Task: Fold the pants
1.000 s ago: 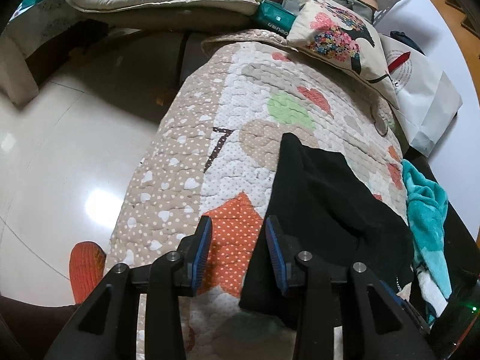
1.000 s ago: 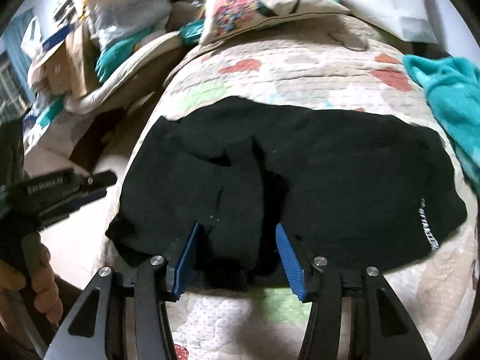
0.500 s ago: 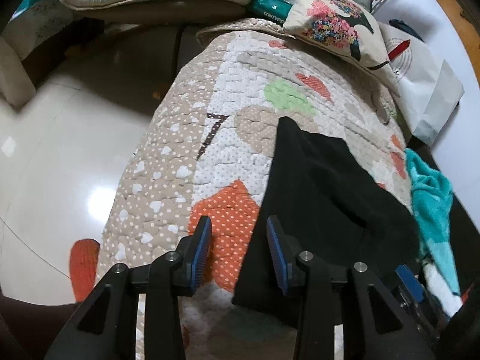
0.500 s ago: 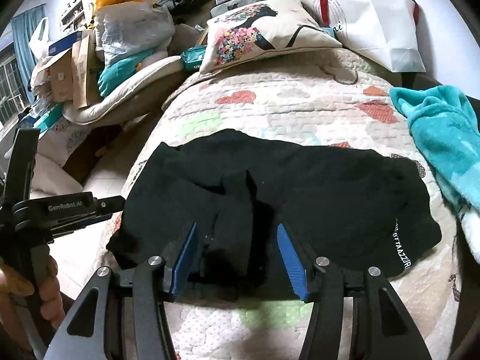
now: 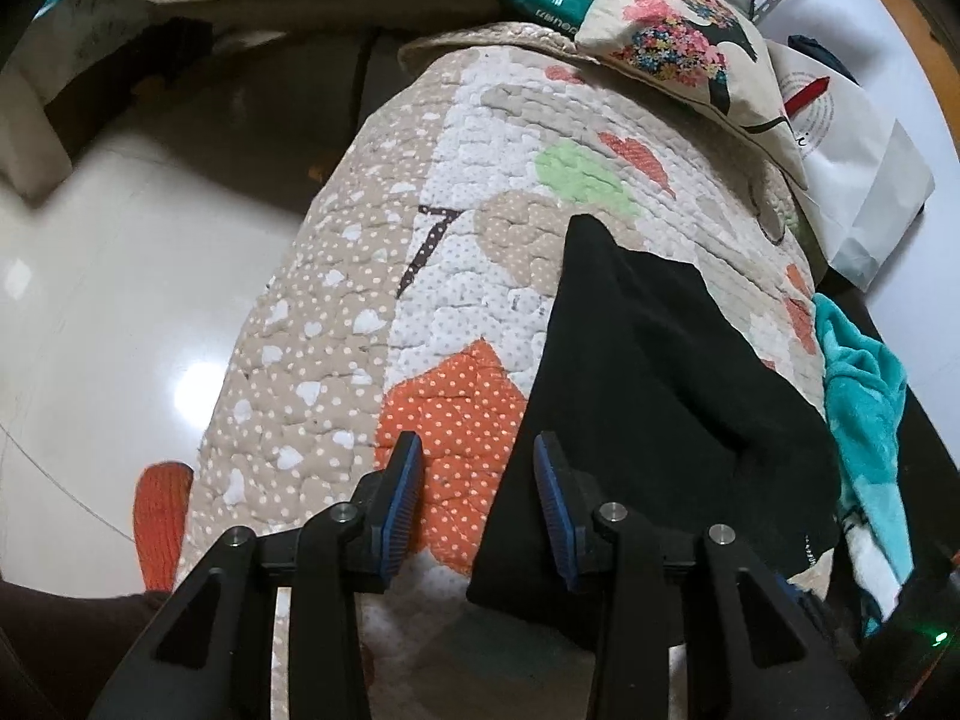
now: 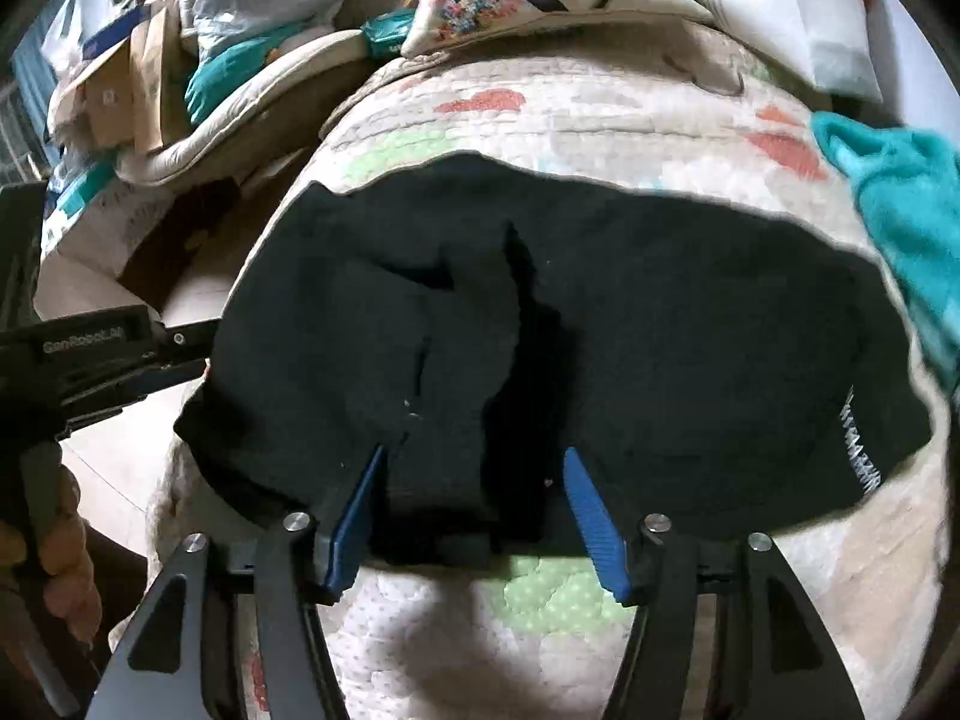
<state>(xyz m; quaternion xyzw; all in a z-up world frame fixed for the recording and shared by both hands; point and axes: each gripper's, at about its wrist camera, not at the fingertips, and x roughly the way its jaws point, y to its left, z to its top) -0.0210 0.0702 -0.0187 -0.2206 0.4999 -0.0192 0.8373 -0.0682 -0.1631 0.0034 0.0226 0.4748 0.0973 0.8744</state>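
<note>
Black pants [image 6: 660, 330] lie folded across a quilted patchwork cover [image 5: 468, 276], with white lettering near their right end. My right gripper [image 6: 474, 510] sits low at their near edge. Its jaws are opening, and a raised fold of black cloth stands between the blue pads, which do not press on it. My left gripper [image 5: 477, 498] is open over an orange patch at the pants' left edge [image 5: 540, 396]; its right pad overlaps the cloth and nothing is gripped. The right wrist view also shows this left gripper [image 6: 108, 348] at far left, held in a hand [image 6: 60, 540].
A floral pillow [image 5: 678, 42] and a white paper bag [image 5: 852, 168] lie at the far end of the cover. A teal towel [image 5: 864, 396] lies right of the pants. Glossy floor [image 5: 120, 312] drops off on the left, with an orange slipper [image 5: 159, 510] and piled clutter [image 6: 150, 72] beyond.
The right gripper's jaws have spread wider around the fold of black cloth. The left gripper has stayed open at the pants' left edge.
</note>
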